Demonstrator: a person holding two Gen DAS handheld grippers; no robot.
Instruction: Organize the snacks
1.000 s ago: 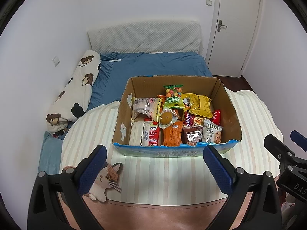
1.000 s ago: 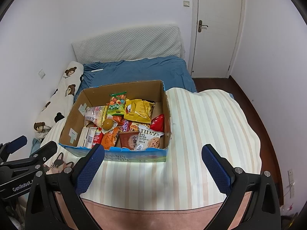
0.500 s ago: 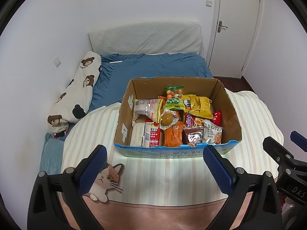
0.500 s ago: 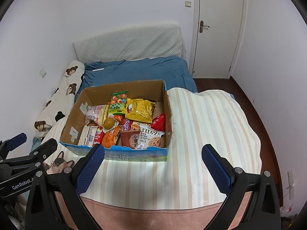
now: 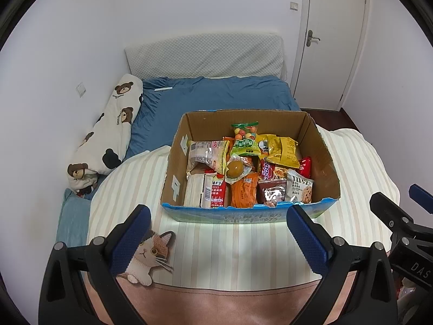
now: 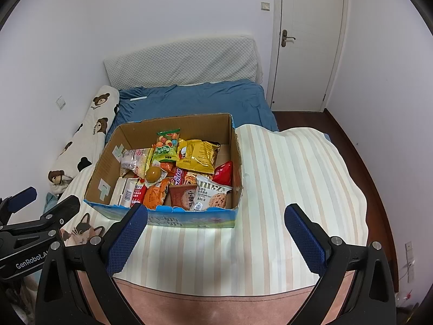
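While both grippers hover low over the near edge of the worktop, the left gripper [image 5: 216, 237] has its blue-padded fingers [image 5: 131, 239] spread wide with nothing between them, and the right gripper [image 6: 215, 237] is spread just as wide, also holding nothing. An open cardboard box [image 5: 177, 168] with a blue printed front sits on the striped cloth [image 5: 243, 246] covering the worktop, well apart from both sets of fingers, on the left half of the cloth in the right wrist view. Snacks fill the box: a green candy bag [image 5: 245, 139] at the back, a yellow chip bag [image 5: 281, 149] just right of it, a clear bread pack [image 5: 207, 153] at the left, a wrapped brown egg [image 5: 234, 169] in the middle, an orange packet [image 5: 243, 193] near the front, a brown packet [image 5: 272, 192] beside it, a white cookie pack [image 5: 299, 191] at front right, a red packet [image 5: 304, 166] against the right wall, and a white-and-red pack [image 5: 213, 193] at front left. A cat print [image 5: 147, 257] shows on the cloth's near-left corner, partly behind the left finger. Behind the worktop lies a bed with a blue sheet [image 5: 216, 94], a bear-print bolster [image 5: 108, 132] along the wall, and a white quilted pad [image 5: 205, 52] at the head. A white door [image 6: 308, 40] is closed at the right.
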